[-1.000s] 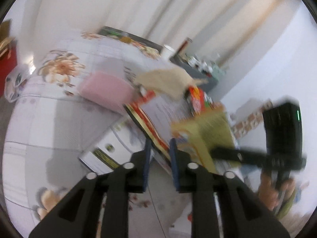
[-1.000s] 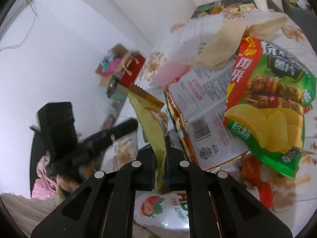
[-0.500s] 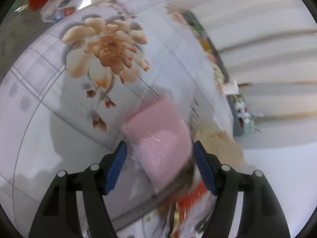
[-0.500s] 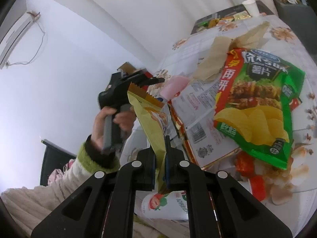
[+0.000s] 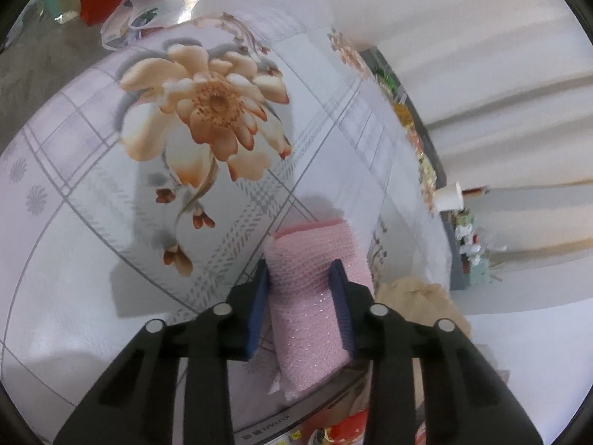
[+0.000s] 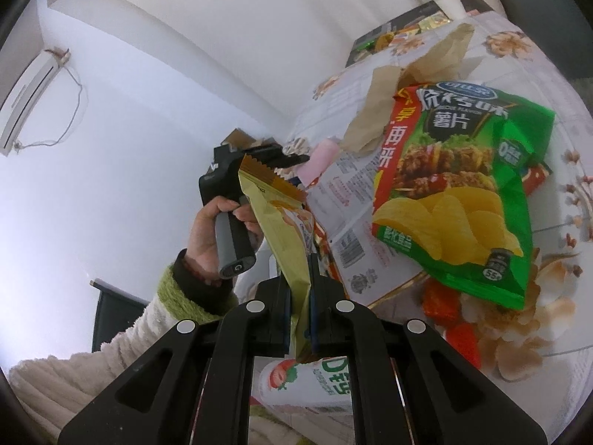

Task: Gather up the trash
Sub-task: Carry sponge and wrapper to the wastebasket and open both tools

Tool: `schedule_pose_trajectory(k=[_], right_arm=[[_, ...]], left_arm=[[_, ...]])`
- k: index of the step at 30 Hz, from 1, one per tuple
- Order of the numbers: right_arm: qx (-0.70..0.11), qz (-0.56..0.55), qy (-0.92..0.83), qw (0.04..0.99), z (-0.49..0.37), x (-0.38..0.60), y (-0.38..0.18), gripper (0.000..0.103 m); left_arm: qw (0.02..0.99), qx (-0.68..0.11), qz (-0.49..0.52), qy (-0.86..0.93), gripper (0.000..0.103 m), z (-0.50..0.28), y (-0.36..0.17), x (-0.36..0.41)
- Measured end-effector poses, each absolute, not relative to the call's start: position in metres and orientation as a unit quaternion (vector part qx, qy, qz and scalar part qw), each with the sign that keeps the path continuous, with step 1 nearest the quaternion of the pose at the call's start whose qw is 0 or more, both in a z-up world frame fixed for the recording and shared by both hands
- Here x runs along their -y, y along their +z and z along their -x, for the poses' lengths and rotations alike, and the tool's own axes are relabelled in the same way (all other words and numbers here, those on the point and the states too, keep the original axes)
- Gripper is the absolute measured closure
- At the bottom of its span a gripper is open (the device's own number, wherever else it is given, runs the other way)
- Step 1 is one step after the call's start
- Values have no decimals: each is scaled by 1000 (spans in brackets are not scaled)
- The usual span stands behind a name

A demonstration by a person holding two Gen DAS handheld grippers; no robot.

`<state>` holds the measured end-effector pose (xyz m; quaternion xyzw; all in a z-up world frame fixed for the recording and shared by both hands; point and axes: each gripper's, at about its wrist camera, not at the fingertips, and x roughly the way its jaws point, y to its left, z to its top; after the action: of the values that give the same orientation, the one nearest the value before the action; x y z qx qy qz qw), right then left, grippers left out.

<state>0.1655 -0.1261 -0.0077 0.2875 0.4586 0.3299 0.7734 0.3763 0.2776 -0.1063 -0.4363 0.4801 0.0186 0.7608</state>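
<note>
Left tool (image 5: 301, 282) closed onto pink foam pouch (image 5: 315, 289); contents hidden.

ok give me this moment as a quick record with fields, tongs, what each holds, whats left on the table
left tongs: just closed in on the pink foam pad, pads against its sides
right tongs: shut on the gold wrapper, held upright
pad position: on the floral tablecloth, near edge overlapping a printed bag
still on table: green chip bag, brown paper, white printed bag, paper cup
near right tongs: strawberry bottle
</note>
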Motion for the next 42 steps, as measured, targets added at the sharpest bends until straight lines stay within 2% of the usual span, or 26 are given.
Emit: schedule_pose_trajectory(k=[5,12,17,22,29,35,42], right_arm=[[-444,-300,333,776,-160,137,-2,97],[-397,-336,324,790,-136,170,10,97],[-342,-390,282,807,-97,230,11,97],[-292,-430,181,835,-36,309,4,97],[-254,-471,-55,843,68,435,-43,97],[-278,-524,-172,786,91,508,-116,97],[-331,-530,-231,746,54,548,-177,96]], left_arm=[[790,-431,437,17,76,-362,-74,-296],[863,-351,362,-19,77,-323,22,-288],[892,-333,279,-125,77,-303,87,-203],[867,-373,211,-253,77,-296,105,-68],[794,-468,74,-381,77,-277,60,158],[723,-549,-59,-415,77,-237,-41,337],[694,-582,-111,-409,77,-214,-130,441]])
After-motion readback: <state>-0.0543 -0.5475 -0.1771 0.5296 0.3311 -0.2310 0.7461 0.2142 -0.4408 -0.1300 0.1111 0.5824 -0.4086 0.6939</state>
